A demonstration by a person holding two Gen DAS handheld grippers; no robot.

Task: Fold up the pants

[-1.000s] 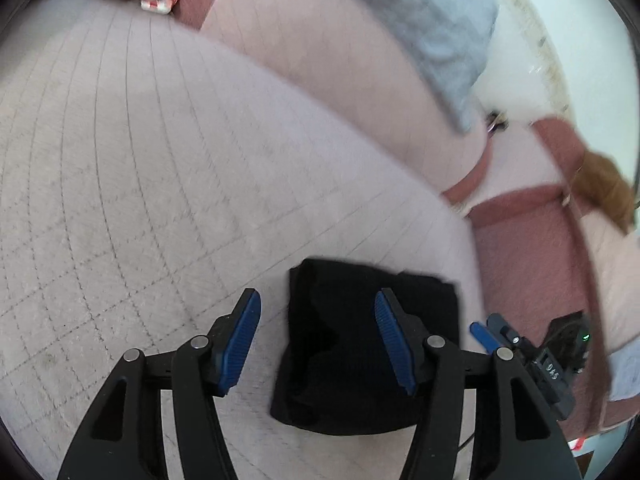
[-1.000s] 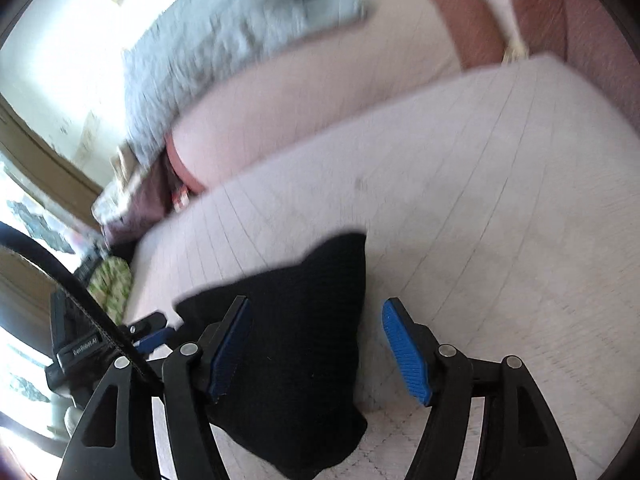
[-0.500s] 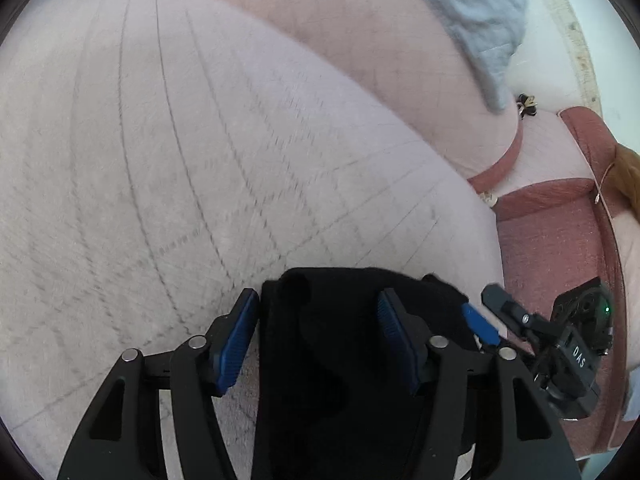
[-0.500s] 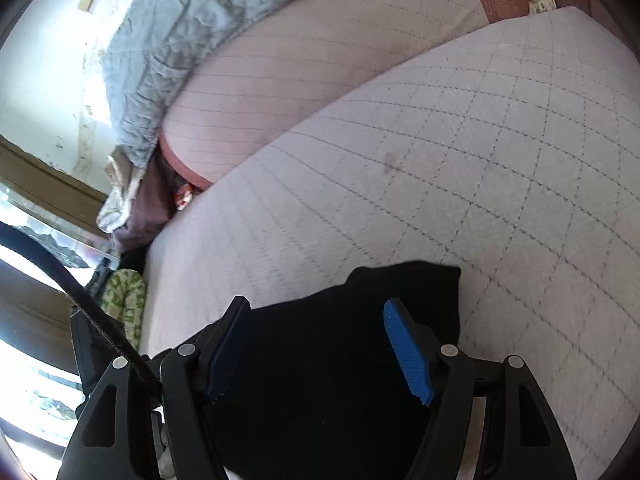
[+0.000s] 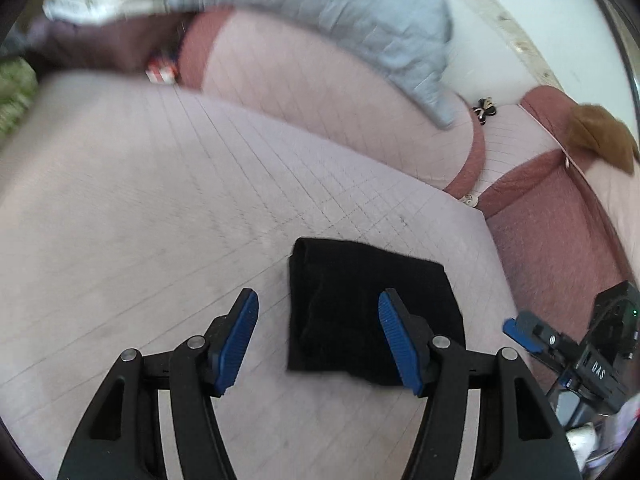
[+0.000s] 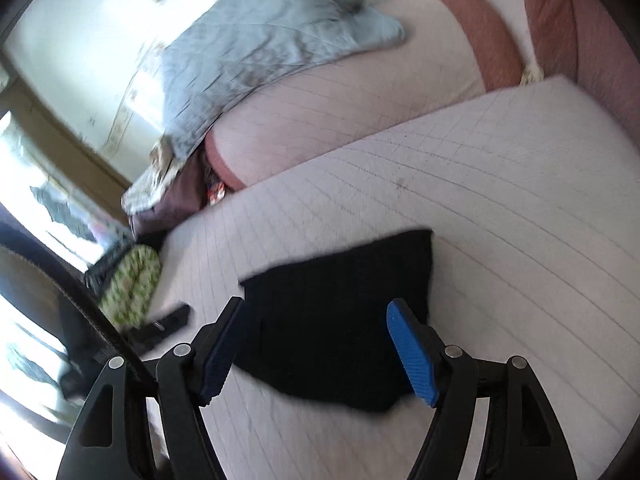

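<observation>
The black pants [image 5: 368, 308] lie folded into a small square on the quilted pinkish seat cushion [image 5: 160, 220]. My left gripper [image 5: 320, 340] is open and empty, held above the cushion at the pants' near left edge. In the right wrist view the pants [image 6: 340, 320] lie flat between the fingers of my right gripper [image 6: 316, 352], which is open and empty above them. The right gripper also shows at the right edge of the left wrist view [image 5: 520, 332].
A pink back cushion [image 5: 320, 92] with a grey-blue quilted blanket [image 5: 340, 12] over it stands behind the seat. A dark pink armrest [image 5: 552, 232] is on the right. A green patterned cloth [image 6: 132, 284] lies off the seat's left end.
Both grippers have lifted back from the folded pants, which lie further below and ahead than half a second ago. The pants stay flat on the cushion.
</observation>
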